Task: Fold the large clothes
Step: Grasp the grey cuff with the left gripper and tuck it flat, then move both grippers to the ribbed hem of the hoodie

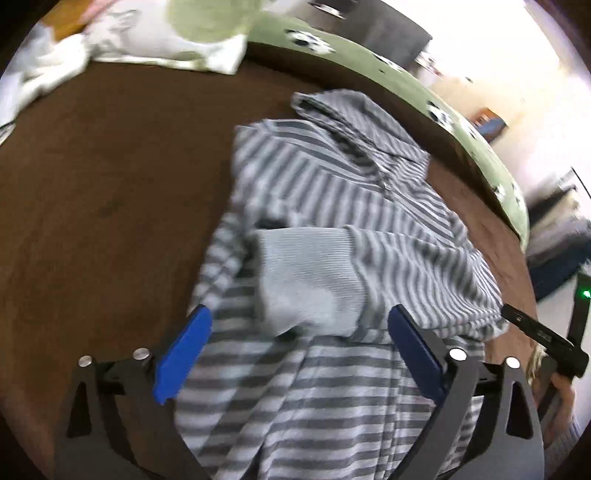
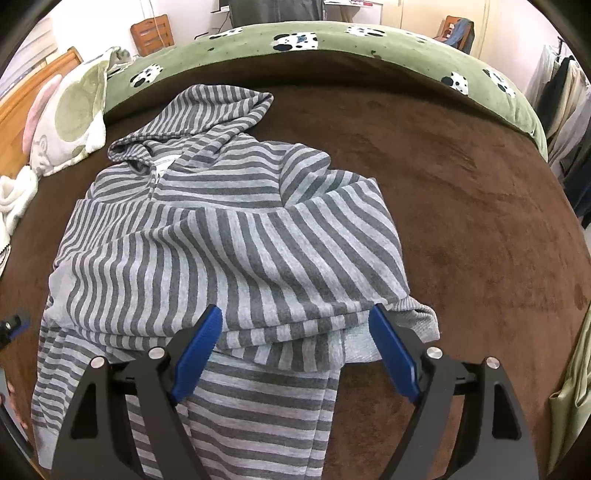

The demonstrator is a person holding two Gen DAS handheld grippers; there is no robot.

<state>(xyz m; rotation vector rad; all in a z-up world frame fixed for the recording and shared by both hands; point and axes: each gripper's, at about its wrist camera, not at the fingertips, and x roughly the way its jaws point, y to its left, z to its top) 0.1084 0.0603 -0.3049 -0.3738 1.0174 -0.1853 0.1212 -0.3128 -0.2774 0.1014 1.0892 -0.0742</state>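
Observation:
A grey striped hoodie [image 2: 221,236] lies partly folded on a brown bedspread [image 2: 461,206], hood toward the far side. One sleeve lies folded across the body, its plain grey cuff [image 1: 306,280] on top. My left gripper [image 1: 299,332] is open above the hoodie's near part, the cuff just beyond its blue fingers. My right gripper [image 2: 295,328] is open over the near hem, the folded edge between its fingers and a grey ribbed cuff [image 2: 421,321] beside the right finger. Neither grips cloth. The right gripper also shows at the left wrist view's right edge [image 1: 543,336].
A green blanket with panda print [image 2: 332,40] borders the far bed edge. A white and green pillow [image 2: 70,114] lies at the far left beside a wooden headboard [image 2: 22,99]. Clothes hang at the right [image 2: 561,96]. A wooden chair [image 2: 151,31] stands behind.

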